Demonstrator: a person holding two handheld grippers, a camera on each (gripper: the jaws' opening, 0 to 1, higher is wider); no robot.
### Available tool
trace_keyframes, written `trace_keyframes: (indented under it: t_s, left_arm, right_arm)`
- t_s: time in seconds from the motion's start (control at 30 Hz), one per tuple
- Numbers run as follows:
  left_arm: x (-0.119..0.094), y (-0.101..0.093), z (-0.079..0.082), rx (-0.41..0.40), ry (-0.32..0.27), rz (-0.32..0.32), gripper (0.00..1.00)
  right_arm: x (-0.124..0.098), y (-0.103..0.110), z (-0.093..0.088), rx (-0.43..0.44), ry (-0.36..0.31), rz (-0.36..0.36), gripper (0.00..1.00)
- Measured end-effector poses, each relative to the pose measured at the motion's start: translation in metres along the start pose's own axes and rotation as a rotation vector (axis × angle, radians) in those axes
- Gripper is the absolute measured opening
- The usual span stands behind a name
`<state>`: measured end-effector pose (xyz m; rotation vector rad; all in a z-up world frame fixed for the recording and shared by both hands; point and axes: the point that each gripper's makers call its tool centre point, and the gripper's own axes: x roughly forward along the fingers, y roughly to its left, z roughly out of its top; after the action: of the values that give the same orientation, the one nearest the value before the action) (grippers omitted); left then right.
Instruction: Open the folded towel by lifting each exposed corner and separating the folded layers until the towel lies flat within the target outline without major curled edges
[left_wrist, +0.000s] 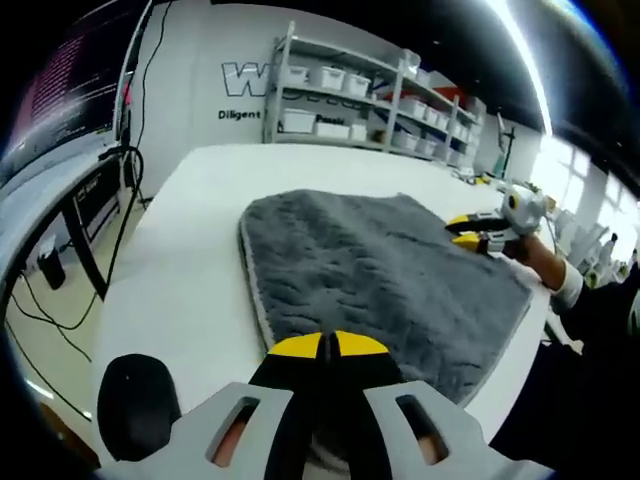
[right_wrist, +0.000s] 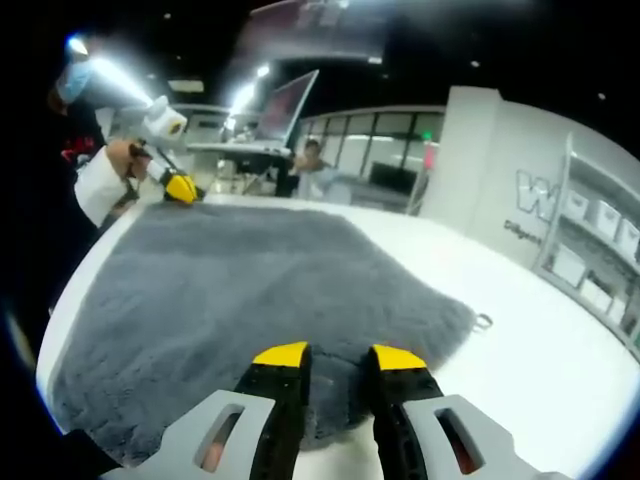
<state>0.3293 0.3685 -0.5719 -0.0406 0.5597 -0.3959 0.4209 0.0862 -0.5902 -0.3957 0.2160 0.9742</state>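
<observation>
Currently towel lies mid-frame on table; left gripper clamped on its edge, right gripper narrowly parted.

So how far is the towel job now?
Mostly done: the towel lies spread on the table, no stacked fold visible. In hand: left gripper shut at one edge, right gripper open at another. Left: release; no target outline is visible to check.
</observation>
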Motion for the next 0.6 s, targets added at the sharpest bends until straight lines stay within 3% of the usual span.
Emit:
trace_keyframes:
  t_s: [0.2, 0.4, 0.6]
  left_arm:
    - [0.001, 0.013, -0.004, 0.032, 0.023, 0.05, 0.05]
    - [-0.014, 0.027, -0.004, 0.018, 0.009, 0.101, 0.1]
    - [-0.03, 0.032, -0.013, -0.006, 0.018, 0.088, 0.12]
  right_arm:
    - [0.0, 0.0, 0.0, -0.001, 0.0, 0.0, 0.2]
    - [0.0, 0.0, 0.0, -0.01, 0.001, -0.002, 0.2]
    - [0.0, 0.0, 0.0, -0.006, 0.001, 0.001, 0.2]
